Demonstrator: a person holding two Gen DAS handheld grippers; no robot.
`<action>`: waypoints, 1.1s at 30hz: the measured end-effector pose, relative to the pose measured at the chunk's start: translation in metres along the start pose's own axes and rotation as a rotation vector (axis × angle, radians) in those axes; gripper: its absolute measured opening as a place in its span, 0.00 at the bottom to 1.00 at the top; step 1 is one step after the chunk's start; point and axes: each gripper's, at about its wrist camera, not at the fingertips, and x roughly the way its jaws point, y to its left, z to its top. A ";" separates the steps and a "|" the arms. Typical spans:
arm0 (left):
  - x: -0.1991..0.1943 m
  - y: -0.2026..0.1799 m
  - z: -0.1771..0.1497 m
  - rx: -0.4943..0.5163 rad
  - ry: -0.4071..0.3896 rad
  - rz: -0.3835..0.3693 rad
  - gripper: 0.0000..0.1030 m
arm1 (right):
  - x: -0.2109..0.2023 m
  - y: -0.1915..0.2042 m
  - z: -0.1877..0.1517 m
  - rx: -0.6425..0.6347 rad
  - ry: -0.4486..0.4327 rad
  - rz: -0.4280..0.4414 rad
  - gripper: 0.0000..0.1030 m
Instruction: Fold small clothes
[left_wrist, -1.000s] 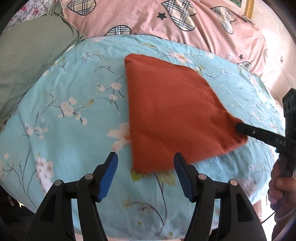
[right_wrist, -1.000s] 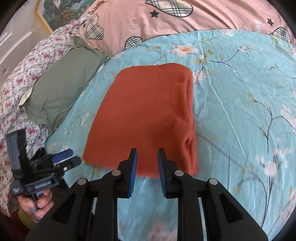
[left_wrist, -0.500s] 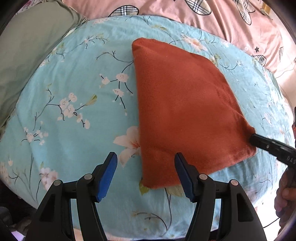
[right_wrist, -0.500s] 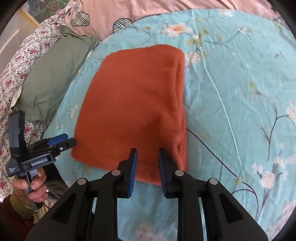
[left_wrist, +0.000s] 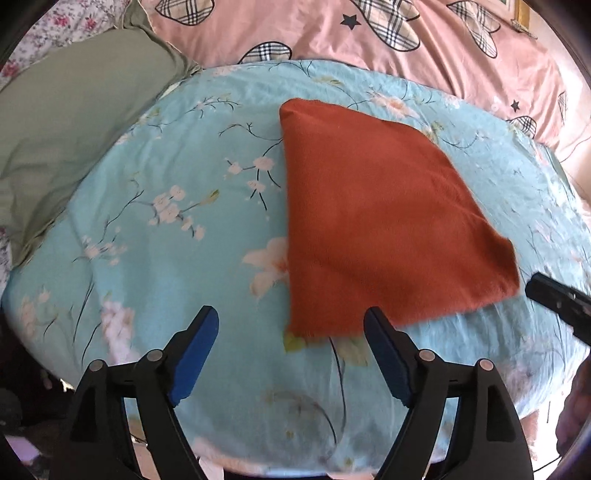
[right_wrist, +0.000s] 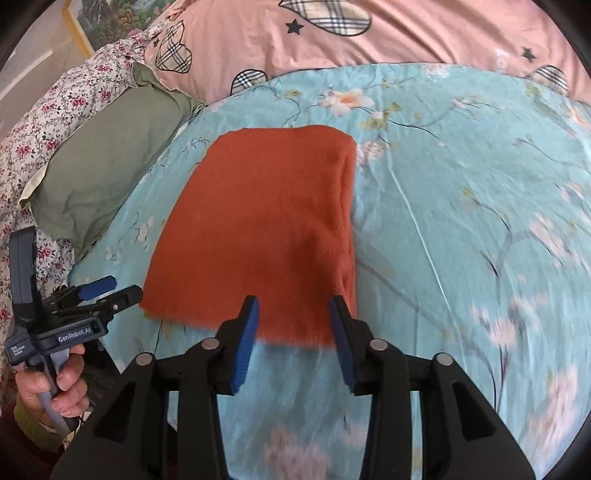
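One folded orange cloth (right_wrist: 266, 229) lies on one blue floral quilt (right_wrist: 461, 229). Two grippers show near the cloth: the left gripper (left_wrist: 291, 350) and the right gripper (right_wrist: 293, 332), each with two blue-padded fingers. Beyond the cloth there is one pink bedcover (left_wrist: 369, 40) printed with plaid hearts; to the cloth's left, one green pillow (right_wrist: 110, 162) and one flowered fabric (right_wrist: 55, 122).

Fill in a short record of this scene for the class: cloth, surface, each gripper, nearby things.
cloth: orange cloth, folded, lying flat
surface: blue flowered sheet
left gripper: open, near the cloth's corner, holding nothing
right gripper: open, at the cloth's near edge, holding nothing
nearby: green pillow, pink quilt
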 end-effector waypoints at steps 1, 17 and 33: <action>-0.004 -0.002 -0.004 0.012 -0.006 0.000 0.81 | -0.003 0.000 -0.005 0.000 0.000 0.000 0.57; -0.051 -0.031 -0.040 0.165 -0.046 0.124 0.95 | -0.041 0.022 -0.032 -0.107 -0.017 -0.036 0.88; -0.011 -0.021 0.013 0.118 -0.026 0.111 0.96 | -0.001 0.030 0.001 -0.157 0.067 -0.042 0.96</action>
